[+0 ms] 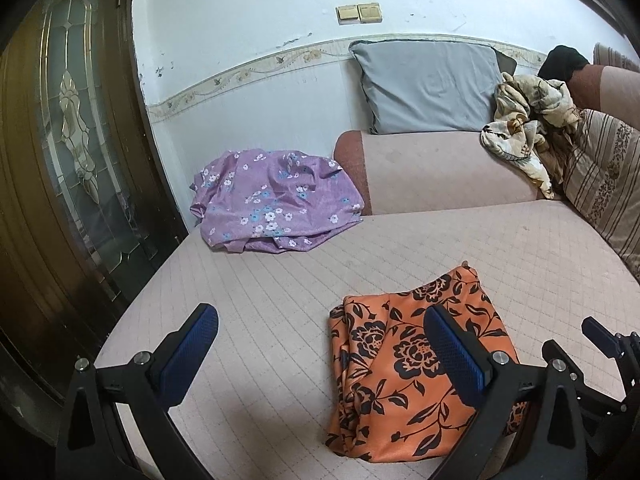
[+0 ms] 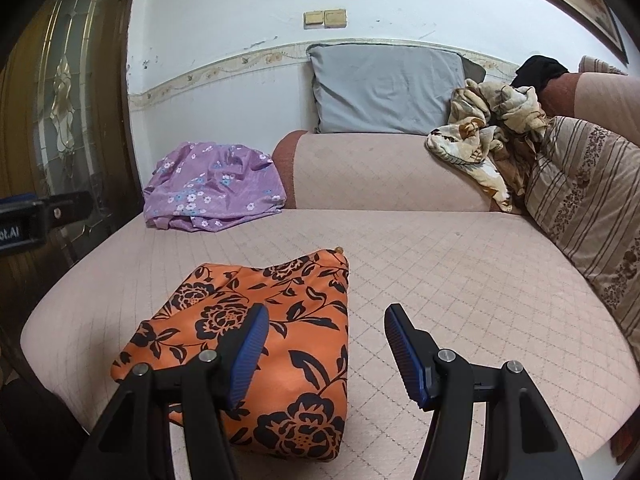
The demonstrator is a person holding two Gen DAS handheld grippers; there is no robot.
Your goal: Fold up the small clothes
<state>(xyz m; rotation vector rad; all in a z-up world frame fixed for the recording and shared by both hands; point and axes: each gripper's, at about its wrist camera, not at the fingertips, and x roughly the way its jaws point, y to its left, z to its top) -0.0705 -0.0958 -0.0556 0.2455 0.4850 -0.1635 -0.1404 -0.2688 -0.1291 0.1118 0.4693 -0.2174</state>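
Observation:
An orange cloth with a black flower print [image 1: 404,364] [image 2: 264,344] lies folded flat on the pink quilted sofa seat [image 1: 280,288] [image 2: 460,280]. My left gripper [image 1: 320,328] hovers over the seat with its jaws wide open and nothing between them; its right finger stands over the cloth's middle. My right gripper [image 2: 326,328] is open too, above the cloth's right edge, holding nothing. A crumpled purple flowered garment [image 1: 268,200] [image 2: 212,188] lies at the seat's far left corner. A cream leaf-print garment [image 1: 524,128] [image 2: 484,136] is heaped on the armrest at the back right.
A grey cushion [image 1: 428,84] [image 2: 384,88] leans on the wall behind the pink armrest [image 1: 440,172] [image 2: 380,172]. A striped pillow [image 1: 604,184] [image 2: 588,208] lies on the right. A dark wooden door with leaded glass [image 1: 68,128] stands on the left. Something black [image 2: 540,70] rests on the sofa back.

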